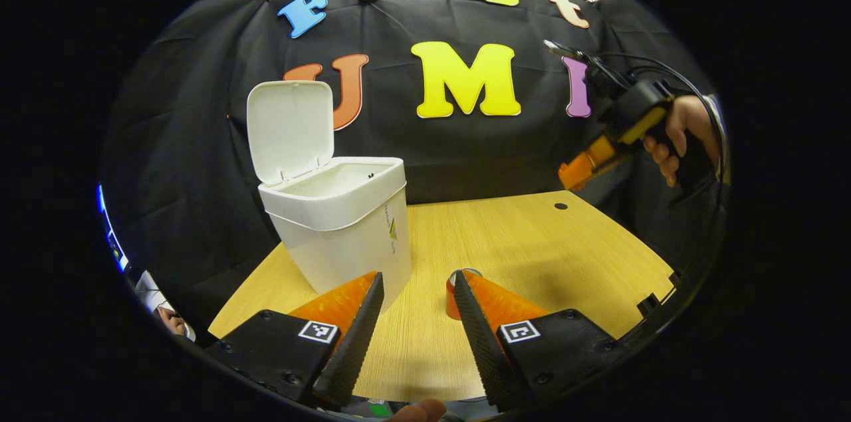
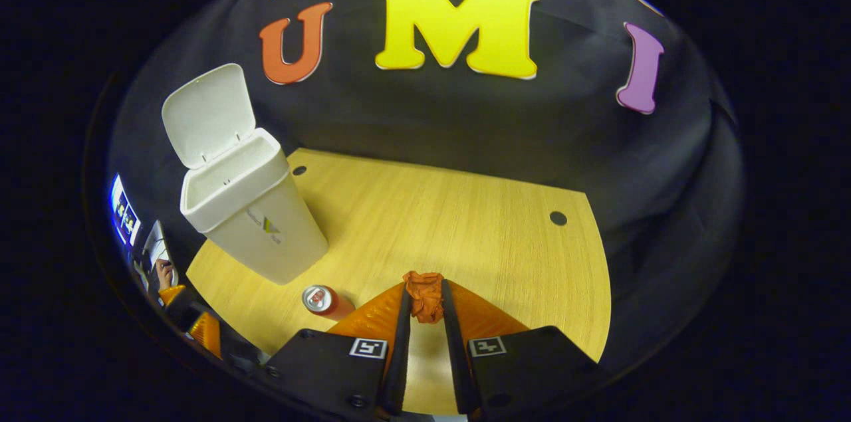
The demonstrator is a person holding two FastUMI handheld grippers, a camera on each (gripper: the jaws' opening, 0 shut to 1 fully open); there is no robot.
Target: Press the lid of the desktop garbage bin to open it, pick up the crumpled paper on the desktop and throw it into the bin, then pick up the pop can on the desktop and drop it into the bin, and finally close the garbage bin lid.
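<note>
Right gripper (image 2: 425, 299) has both fingers pinched on the crumpled paper (image 2: 424, 294), held up above the table (image 2: 465, 209). Left gripper (image 1: 417, 296) hangs low over the wood, jaws spread with nothing between them. The can (image 2: 324, 301) stands upright just past it, near the bin (image 2: 246, 216). Behind, the bin's lid (image 2: 207, 113) stands open.

No legible text: bin (image 1: 346, 236) logo w/ tiny print too small to read; can (image 2: 326, 302) label blurred.
</note>
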